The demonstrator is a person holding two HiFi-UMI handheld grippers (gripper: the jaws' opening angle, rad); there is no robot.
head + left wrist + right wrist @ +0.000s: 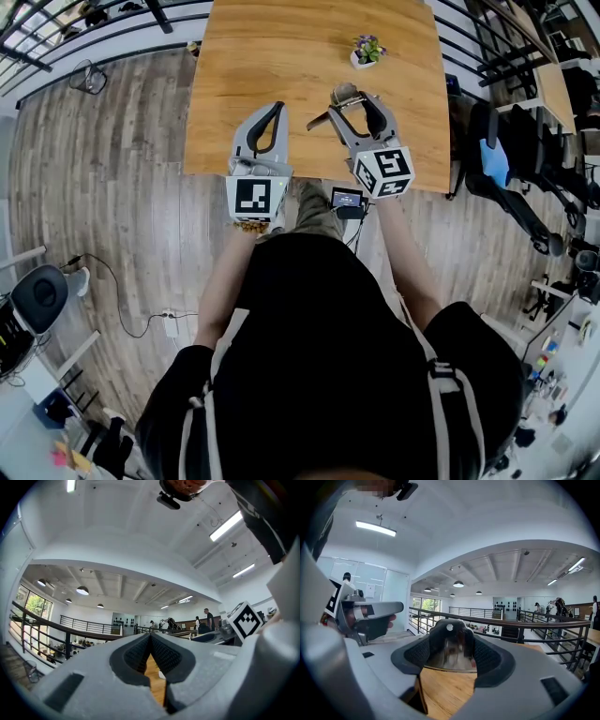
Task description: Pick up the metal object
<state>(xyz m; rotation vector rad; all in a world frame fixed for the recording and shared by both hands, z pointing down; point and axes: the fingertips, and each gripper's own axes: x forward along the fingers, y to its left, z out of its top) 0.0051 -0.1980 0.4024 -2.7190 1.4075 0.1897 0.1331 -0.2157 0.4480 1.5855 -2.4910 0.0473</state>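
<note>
The person [328,375] stands at the near edge of the wooden surface [281,56], both arms reaching forward, with a marker cube [251,197] at the back of the left tool and another at the back of the right one.

The left claw [277,109] hangs over the near part of the surface with its jaws pressed together. The left gripper view confirms it: the ribbed pads [161,653] meet at the tip and hold nothing, with only bare wood showing in the slit below.

Just beside it, a little further in, the right claw [352,97] is clamped on the metal object [340,94]. In the right gripper view the shiny piece [450,653], with a small hole near its top edge, sits upright between the two dark pads and fills the gap. The wood shows below it, so it looks raised off the surface, though the head view cannot settle whether any part touches.

Further along stands a small potted plant [367,50], well apart from both claws, and beyond the far edge runs a dark railing [75,37].

Judged from this, the grasp is made and the pick-up is largely done. What may remain is lifting the piece clearly away.
</note>
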